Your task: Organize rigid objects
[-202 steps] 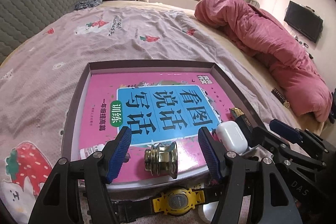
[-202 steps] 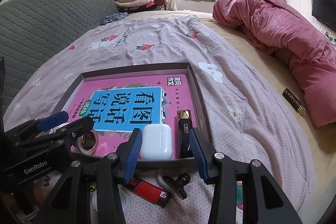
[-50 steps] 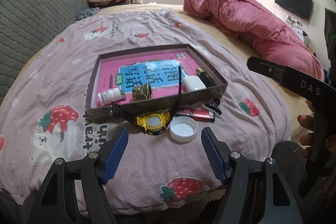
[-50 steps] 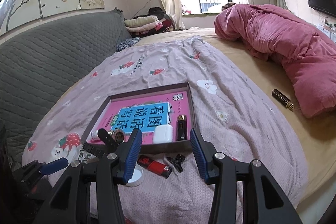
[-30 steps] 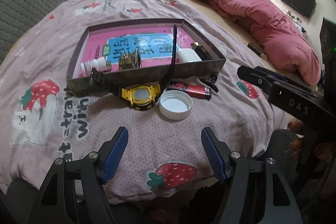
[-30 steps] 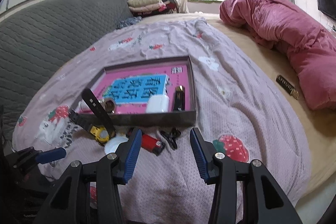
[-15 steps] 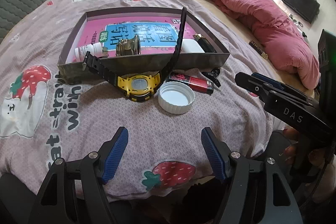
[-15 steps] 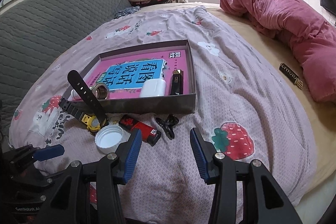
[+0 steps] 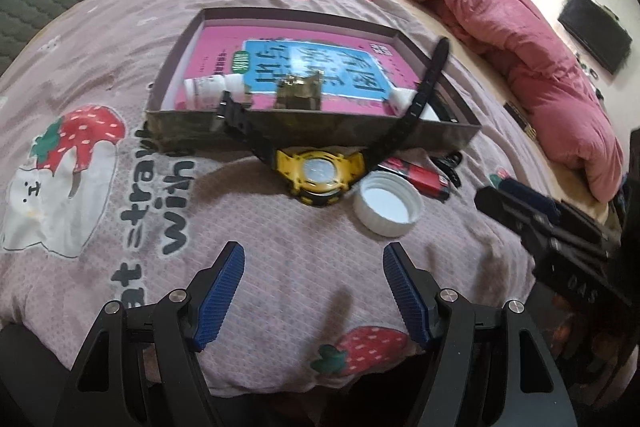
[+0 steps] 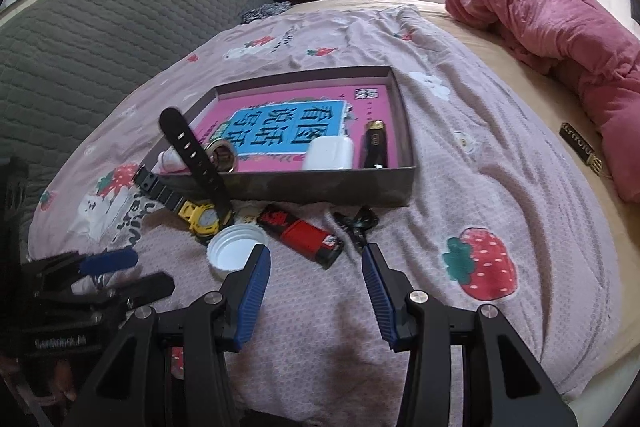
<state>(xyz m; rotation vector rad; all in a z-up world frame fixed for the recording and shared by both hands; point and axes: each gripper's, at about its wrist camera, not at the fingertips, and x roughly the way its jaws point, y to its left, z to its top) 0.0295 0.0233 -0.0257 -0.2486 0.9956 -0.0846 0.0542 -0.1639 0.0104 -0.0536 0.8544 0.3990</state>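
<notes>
Both the left gripper (image 9: 312, 283) and right gripper (image 10: 316, 277) have jaws apart, empty. The yellow watch (image 9: 320, 175) looks rigid-bodied with probably springy straps: grip its case.

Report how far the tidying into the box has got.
Done: the box already holds a white pill bottle, a brass fitting, a white earbud case and a black-and-gold lighter. In hand: nothing; left gripper and right gripper are both open and empty. Left on the bedspread: yellow watch, white cap, red lighter, black clip.
</notes>
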